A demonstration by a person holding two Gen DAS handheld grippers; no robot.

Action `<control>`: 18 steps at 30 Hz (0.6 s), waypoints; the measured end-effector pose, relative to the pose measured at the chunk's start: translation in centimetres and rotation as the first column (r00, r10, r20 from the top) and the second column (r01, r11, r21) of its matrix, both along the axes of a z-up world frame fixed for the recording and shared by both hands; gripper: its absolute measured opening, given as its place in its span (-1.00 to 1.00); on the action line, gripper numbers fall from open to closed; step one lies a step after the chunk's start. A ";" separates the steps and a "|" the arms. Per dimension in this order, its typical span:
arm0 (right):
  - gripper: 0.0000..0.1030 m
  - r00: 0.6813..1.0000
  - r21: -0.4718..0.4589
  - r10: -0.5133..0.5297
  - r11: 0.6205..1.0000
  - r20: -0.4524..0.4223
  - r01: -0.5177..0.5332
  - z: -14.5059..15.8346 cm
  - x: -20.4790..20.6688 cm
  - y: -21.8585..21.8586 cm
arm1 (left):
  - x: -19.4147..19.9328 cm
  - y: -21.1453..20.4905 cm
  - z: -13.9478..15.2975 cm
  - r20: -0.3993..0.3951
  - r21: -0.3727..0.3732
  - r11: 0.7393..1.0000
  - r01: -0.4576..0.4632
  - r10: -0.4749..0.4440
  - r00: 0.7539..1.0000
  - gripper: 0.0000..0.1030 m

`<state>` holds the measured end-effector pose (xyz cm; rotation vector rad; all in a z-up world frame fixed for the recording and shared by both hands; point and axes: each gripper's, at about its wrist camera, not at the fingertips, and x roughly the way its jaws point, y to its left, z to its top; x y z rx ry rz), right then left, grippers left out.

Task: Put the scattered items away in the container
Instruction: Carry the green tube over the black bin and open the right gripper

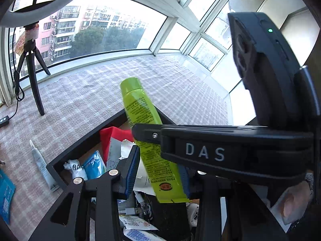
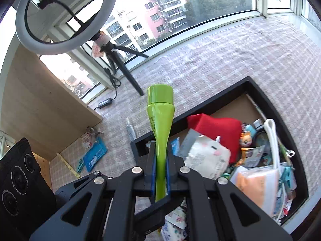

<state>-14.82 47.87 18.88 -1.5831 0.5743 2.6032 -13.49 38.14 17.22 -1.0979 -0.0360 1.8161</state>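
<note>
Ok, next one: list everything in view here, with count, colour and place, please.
green tube: one, lime green, held above tray.
tray: one, black, on checked cloth, crammed with items.
red cloth: one, red, inside tray.
white tube: one, pale grey, on checked cloth beside tray.
blue packet: one, blue, on checked cloth.
ring light: one, white, black tripod, far edge of cloth.
right gripper: one, black, blue pads, shut on green tube.
left gripper: one, black, blue pads against green tube.
</note>
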 end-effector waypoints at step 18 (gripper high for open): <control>-0.19 0.998 0.033 -0.042 0.999 -0.052 0.044 2.0 2.5 1.6 | -1.4 -5.5 0.1 -0.005 -0.029 0.990 -0.142 0.141 0.990 -0.17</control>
